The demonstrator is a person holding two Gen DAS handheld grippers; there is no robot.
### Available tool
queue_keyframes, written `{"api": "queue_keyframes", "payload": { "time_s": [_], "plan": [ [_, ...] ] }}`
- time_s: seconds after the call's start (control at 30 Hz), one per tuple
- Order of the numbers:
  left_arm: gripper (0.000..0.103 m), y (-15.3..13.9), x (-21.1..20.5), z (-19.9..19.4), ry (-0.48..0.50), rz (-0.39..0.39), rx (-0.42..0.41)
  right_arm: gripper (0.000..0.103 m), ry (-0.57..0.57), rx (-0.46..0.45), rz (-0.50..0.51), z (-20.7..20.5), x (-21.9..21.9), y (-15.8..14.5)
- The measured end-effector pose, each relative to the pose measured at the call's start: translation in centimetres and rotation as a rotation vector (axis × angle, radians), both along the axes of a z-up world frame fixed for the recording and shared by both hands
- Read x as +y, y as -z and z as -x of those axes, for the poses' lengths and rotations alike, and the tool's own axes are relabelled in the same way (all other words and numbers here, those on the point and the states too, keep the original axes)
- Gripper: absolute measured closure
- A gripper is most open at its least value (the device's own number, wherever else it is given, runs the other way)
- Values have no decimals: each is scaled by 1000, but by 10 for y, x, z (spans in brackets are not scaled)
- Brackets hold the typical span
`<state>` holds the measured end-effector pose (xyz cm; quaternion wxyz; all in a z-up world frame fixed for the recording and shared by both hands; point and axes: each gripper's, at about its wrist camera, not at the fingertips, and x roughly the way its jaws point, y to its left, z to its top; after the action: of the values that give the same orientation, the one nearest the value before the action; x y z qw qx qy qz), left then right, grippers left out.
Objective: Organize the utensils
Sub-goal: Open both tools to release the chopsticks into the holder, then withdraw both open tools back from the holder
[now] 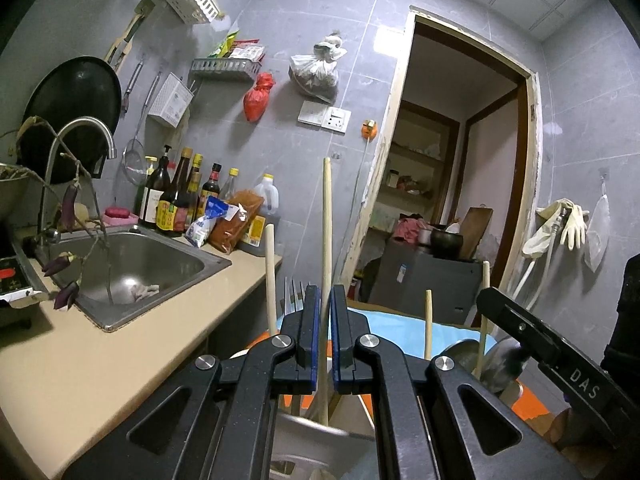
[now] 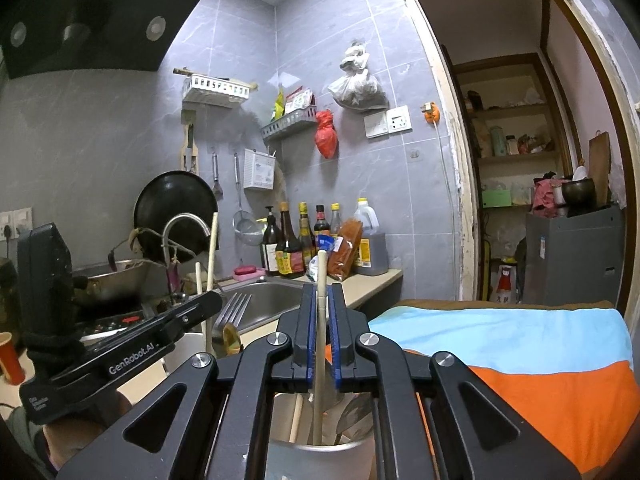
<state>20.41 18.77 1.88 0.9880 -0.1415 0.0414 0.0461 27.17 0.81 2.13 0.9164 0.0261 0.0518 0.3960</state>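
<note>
Both grippers point level, each with its jaws closed on a wooden stick standing upright in a container below. The left gripper pinches a long wooden handle over a white holder; the right gripper clamps a shorter chopstick-like stick over a pale cup near the cloth-covered table's left edge. To do this well, I'd lower each stick straight down until it seats, then ease the jaws apart, so neither topples onto the forks alongside. Readable writing: "GenRobot.AI" on the left gripper's body as seen from the right wrist, "DAS" on the other.
</note>
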Motion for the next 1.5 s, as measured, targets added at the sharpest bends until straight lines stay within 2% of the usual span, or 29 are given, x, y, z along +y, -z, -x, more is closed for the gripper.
{"api": "queue_keyframes", "payload": {
  "time_s": [0.23,0.3,0.47,0.63,0.8,1.1,1.13,1.2,1.23,1.37,1.5],
  "plan": [
    [97,3,0,6,-2,-8,7,89,5,-2,-9,3,1,1],
    [94,3,-1,6,-2,-8,6,85,5,-4,-10,3,0,0],
    [82,2,1,11,2,-4,-10,83,24,-13,-9,4,-1,0],
    [77,0,2,15,-11,-10,-15,80,57,-11,-8,6,-4,1],
    [73,-3,-1,18,5,-18,2,65,80,-7,-5,8,-6,0],
    [60,-12,-18,33,29,-86,21,49,166,-11,1,21,-25,-4],
    [58,-13,-19,35,33,-87,24,47,178,-9,-1,22,-28,-5],
    [54,-15,-21,38,45,-89,33,36,192,-5,-5,26,-35,-7],
    [51,-16,-23,41,52,-94,38,35,200,0,-9,29,-40,-8],
    [30,-21,-30,49,82,-95,56,26,227,6,9,40,-54,-10],
    [15,-23,-40,60,119,-91,69,15,274,3,20,57,-73,-13]
  ]
}}
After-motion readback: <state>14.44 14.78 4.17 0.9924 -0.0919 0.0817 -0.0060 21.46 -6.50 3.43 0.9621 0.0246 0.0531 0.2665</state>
